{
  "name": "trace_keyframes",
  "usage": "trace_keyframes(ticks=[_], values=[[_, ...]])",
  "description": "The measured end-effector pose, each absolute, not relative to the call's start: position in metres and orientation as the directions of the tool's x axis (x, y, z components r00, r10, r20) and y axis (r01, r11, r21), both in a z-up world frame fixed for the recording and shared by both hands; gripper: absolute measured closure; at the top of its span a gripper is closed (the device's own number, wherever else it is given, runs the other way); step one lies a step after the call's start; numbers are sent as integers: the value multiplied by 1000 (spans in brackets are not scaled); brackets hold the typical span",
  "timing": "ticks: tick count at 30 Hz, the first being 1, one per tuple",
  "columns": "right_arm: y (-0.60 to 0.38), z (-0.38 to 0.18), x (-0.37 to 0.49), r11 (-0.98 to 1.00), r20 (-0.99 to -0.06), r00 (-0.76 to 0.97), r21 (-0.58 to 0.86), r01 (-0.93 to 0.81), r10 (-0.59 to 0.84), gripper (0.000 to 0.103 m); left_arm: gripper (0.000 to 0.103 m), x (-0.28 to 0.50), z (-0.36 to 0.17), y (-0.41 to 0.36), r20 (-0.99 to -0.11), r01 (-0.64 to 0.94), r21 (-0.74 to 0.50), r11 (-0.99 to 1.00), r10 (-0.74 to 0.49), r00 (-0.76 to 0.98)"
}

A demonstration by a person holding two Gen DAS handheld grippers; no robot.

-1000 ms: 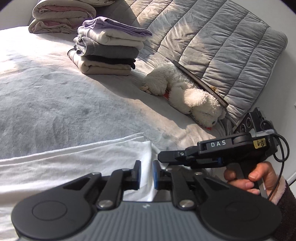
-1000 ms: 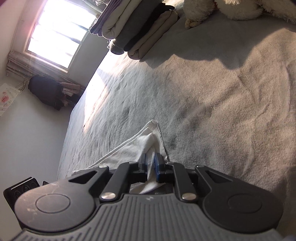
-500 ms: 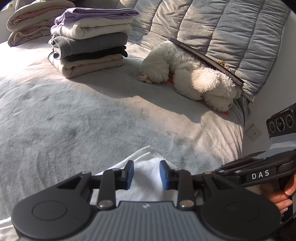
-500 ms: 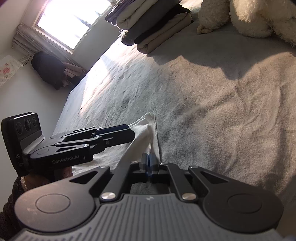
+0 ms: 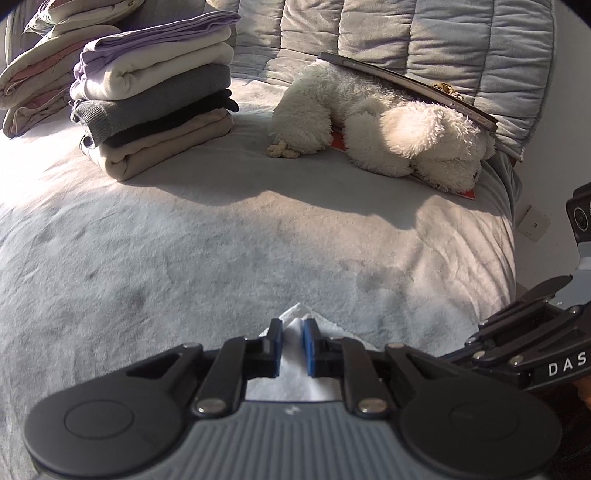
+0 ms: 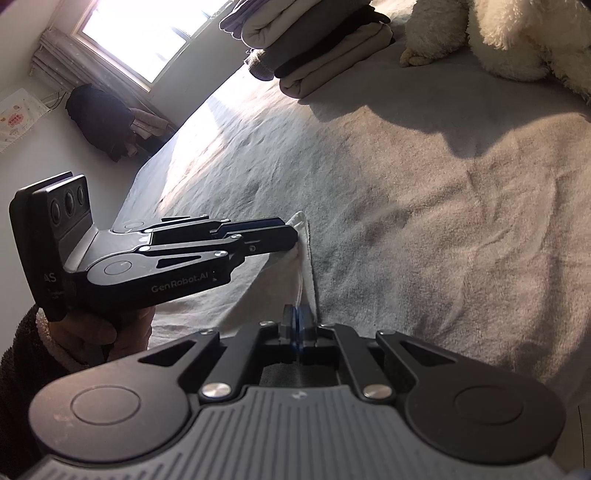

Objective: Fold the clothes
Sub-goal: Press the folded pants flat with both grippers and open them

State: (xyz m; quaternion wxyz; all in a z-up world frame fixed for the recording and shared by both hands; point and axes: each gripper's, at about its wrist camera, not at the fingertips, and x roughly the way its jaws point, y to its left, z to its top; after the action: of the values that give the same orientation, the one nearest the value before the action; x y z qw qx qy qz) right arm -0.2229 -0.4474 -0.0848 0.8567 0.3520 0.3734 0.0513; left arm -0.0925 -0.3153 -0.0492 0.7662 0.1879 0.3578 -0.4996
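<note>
A white garment (image 5: 295, 373) lies at lower centre, its corner pinched by both the left gripper (image 5: 292, 341), just closing, and the shut right gripper (image 6: 297, 323); grey bed (image 5: 221, 251), sunlit window (image 6: 144, 33) upper left.

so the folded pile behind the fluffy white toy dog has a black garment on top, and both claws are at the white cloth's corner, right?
Not quite: the top of the folded pile of clothes is a lilac garment; the black one lies lower down. The pile sits beside the fluffy white toy dog, as the left wrist view shows. Both claws are at the white cloth.
</note>
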Motion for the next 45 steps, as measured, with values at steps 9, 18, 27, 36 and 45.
trace_keyframes(ticks=[9, 18, 27, 36, 45], values=[[-449, -82, -225, 745, -596, 734, 640, 189, 326, 102, 102, -93, -40, -296, -619, 856, -143, 497, -720, 315], [-458, -75, -228, 758, -607, 749, 612, 226, 267, 102, 102, -90, -56, -306, -608, 843, -171, 509, -728, 316], [-456, -58, -211, 742, -565, 787, 634, 220, 249, 88, 67, -85, -60, -289, -588, 788, -232, 570, -728, 353], [-422, -41, -175, 773, -551, 786, 615, 157, 279, 59, 46, -67, -36, -216, -577, 684, -170, 709, -634, 515], [-363, -43, -126, 802, -586, 727, 592, 83, 358, 59, 44, -45, -27, -120, -596, 486, -50, 873, -416, 687]])
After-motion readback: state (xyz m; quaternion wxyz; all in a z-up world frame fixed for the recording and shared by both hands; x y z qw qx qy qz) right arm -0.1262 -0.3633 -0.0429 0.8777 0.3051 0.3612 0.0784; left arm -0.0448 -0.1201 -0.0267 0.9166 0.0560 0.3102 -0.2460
